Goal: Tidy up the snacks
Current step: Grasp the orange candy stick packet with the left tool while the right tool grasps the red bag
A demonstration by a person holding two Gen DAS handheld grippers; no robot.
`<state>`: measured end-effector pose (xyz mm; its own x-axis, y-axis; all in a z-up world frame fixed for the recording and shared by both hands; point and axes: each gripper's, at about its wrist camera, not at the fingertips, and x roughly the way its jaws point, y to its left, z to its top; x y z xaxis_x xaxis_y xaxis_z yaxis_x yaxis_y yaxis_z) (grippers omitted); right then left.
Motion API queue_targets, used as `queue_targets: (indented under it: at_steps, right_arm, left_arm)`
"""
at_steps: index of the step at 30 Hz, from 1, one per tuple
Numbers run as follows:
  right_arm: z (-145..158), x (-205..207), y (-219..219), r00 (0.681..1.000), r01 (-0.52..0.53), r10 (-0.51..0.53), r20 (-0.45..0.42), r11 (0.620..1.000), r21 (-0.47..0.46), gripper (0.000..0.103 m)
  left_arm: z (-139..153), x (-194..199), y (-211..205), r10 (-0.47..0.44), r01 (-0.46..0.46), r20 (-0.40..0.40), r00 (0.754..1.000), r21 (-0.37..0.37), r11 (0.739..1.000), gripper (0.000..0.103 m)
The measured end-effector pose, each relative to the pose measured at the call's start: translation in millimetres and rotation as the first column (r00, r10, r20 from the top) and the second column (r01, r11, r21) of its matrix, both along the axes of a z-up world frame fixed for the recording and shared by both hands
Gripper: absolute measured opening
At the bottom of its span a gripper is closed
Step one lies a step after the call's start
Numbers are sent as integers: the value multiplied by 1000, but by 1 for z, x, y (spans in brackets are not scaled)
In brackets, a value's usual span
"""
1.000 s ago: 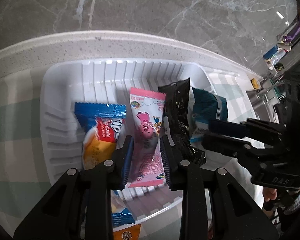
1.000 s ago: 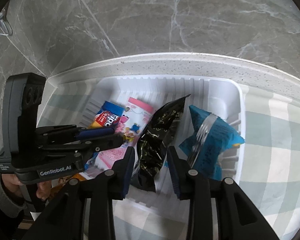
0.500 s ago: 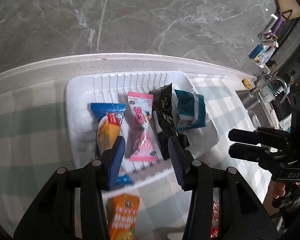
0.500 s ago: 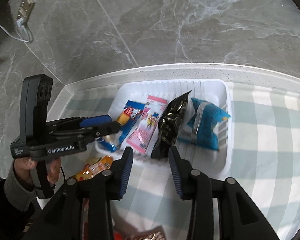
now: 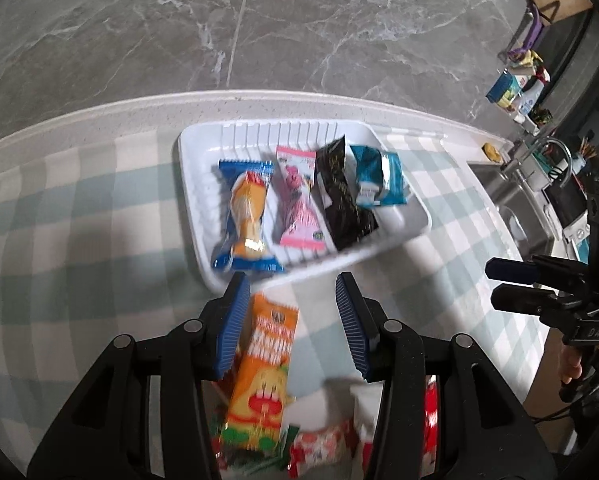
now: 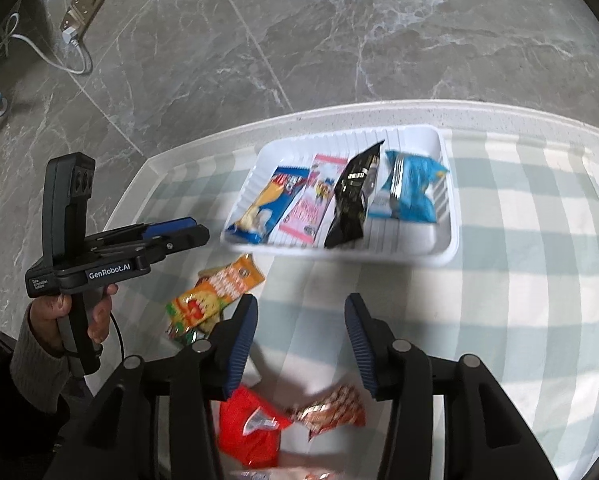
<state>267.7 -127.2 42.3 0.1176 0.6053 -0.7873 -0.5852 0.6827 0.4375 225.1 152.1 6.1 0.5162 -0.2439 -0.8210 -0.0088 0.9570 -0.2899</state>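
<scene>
On the checked worktop (image 5: 79,208) we see a white tray (image 5: 191,168) that already holds four snacks side by side. From left to right these are a blue-and-yellow cake pack (image 5: 245,216), a pink pack (image 5: 297,200), a black pack (image 5: 341,196) and a teal pack (image 5: 379,176); the black one leans a little on the teal one, and the right end of the tray floor is bare. We judge that this part of the task is done. What is left lies outside the tray, near its front rim. The orange pack (image 5: 265,364) lies on the worktop just before the left gripper (image 5: 291,324), whose fingers stand released and hold nothing; the pack sits close to the left finger (image 5: 231,328), partly between the two. Below it there is a heap of red and green wrappers, but it is blurred and we cannot count them. In the right wrist view the right gripper (image 6: 299,340) also has its fingers spread apart and empty, and under it lie a red pack (image 6: 251,428) and a red-and-gold wrapper (image 6: 331,412). So we think about half of the snacks are in place, and at least three more must go into the tray. The orange pack looks the nearest one for the left gripper to take.
</scene>
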Motion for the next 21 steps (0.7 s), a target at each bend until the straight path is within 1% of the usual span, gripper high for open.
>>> queue_targets:
  at_steps: [4,9,14,16,17,18,21]
  right_arm:
    - [-6,-24,-4,1000,-7,8,-25,1000,2,50]
    - [-21,-56,-6,998,-29,28,-63,999,-16,52]
    - [-37,-79,-6,993,-44,40,-109,998,-37,53]
    - [-43,-85,-5,991,-53,48,-128,998,-38,56]
    - [-45,-89,-4,990,-58,52,-132,997,-41,60]
    - [-46,-92,-3,989,-60,54,-135,997,-42,62]
    - [-52,-100,2,986,-71,63,-153,996,-47,62]
  left_arm:
    - [-4,-22,1,-11,12,-12,1000,15,1000,43]
    - [-14,-41,-6,-50,52,-31,998,74,996,43]
    - [-24,-48,-10,-79,84,-55,995,104,991,43]
    - [-28,-51,-12,-96,103,-65,993,120,987,43]
    - [-30,-51,-13,-102,110,-70,992,127,986,43]
    - [-31,-49,-13,-105,114,-74,992,131,985,43]
    - [-36,-48,-16,-123,135,-88,989,157,978,43]
